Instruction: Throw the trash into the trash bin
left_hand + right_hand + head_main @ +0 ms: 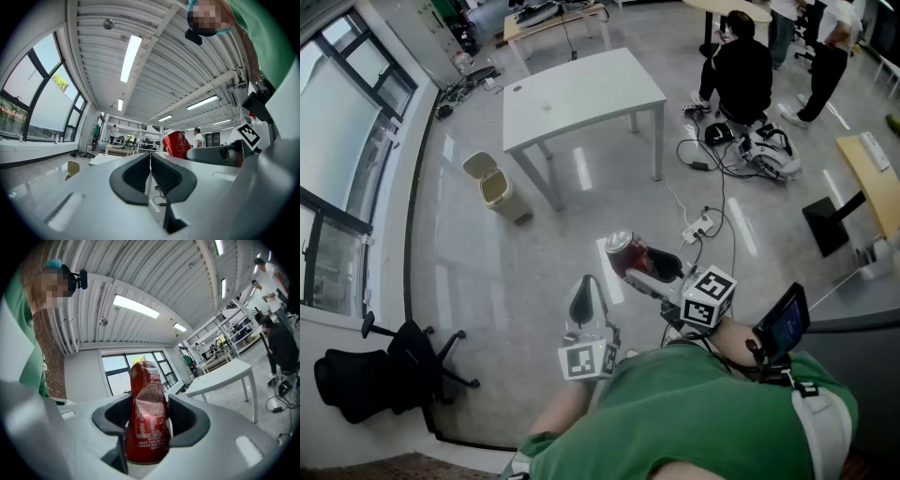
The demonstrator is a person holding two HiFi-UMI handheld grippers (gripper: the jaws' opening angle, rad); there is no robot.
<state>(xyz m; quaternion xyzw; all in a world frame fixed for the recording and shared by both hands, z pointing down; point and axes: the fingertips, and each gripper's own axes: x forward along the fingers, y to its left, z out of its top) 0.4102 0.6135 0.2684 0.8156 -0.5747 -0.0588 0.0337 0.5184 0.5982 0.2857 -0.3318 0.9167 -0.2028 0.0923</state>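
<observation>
Tongs on the right (pixel 150 420) are clamping a dented red metal can (pixel 145 394), left tongs (pixel 150 171) are sitting closed, beige plastic bin (pixel 495 187) standing upper left.

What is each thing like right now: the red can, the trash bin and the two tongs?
Right tongs: shut on the red can.
Red can: dented, standing upright in that grip.
Left tongs: shut, nothing between the jaws.
Trash bin: standing on the floor by the white table, lid looks raised.
</observation>
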